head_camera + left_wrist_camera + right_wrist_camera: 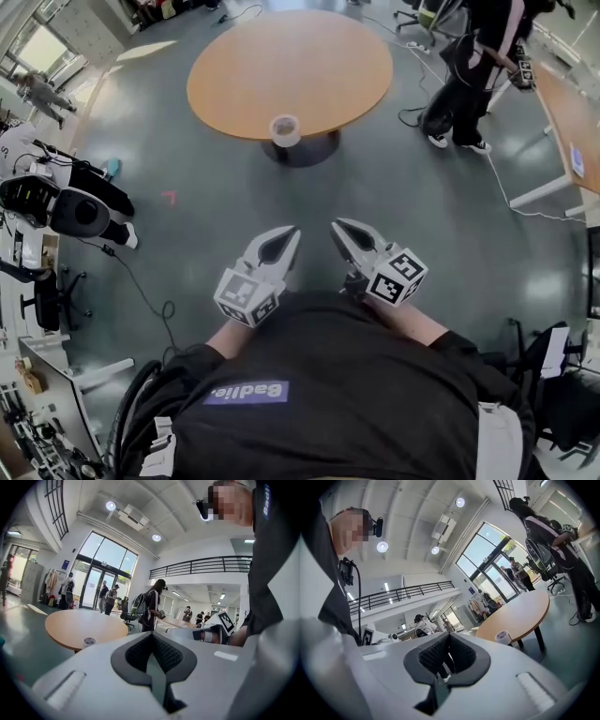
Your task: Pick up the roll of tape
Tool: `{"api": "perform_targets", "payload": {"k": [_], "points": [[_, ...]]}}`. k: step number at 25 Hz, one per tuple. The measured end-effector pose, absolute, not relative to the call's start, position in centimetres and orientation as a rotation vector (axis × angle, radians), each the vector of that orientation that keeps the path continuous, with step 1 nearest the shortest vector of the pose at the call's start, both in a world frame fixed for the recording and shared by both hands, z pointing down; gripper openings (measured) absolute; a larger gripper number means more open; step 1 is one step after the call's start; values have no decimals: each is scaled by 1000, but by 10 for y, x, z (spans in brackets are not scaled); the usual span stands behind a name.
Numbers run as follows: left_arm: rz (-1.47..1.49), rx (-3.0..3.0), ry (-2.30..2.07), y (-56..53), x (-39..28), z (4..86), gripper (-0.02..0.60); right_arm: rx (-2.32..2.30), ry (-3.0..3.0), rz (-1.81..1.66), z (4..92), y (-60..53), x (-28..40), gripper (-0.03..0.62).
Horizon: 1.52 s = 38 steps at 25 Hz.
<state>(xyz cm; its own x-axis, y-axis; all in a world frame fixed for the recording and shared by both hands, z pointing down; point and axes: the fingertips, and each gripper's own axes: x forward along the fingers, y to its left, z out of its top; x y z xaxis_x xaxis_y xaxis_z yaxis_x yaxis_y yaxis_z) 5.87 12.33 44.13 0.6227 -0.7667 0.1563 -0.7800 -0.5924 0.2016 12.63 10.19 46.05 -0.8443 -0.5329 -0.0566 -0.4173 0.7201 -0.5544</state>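
The roll of tape [285, 129] is white and stands on the near edge of a round wooden table [319, 56]. It shows small in the left gripper view [89, 642] and in the right gripper view [503, 636]. Both grippers are held close to the person's body over the grey floor, well short of the table. My left gripper [284, 240] points toward the table with its jaws together and nothing between them [151, 637]. Beside it, my right gripper [343, 232] is likewise shut and empty [449, 637].
A person in dark clothes [473, 70] stands right of the table next to a long desk [574, 117]. Cables [506, 187] trail across the floor there. Black equipment [66, 208] and office chairs [42, 300] line the left side. The table rests on a dark pedestal base [309, 150].
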Motion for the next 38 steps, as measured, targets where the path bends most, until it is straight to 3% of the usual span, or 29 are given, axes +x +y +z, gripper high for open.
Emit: {"api": "perform_targets", "payload": {"k": [16, 30, 38], "points": [[35, 2591, -1182, 62, 38, 463, 15, -851, 2732, -836, 486, 44, 107, 5], [-76, 2687, -1020, -92, -87, 438, 15, -1183, 2666, -796, 472, -93, 10, 6], [-105, 2637, -1064, -115, -108, 439, 15, -1162, 2708, -886, 493, -119, -3, 25]]}}
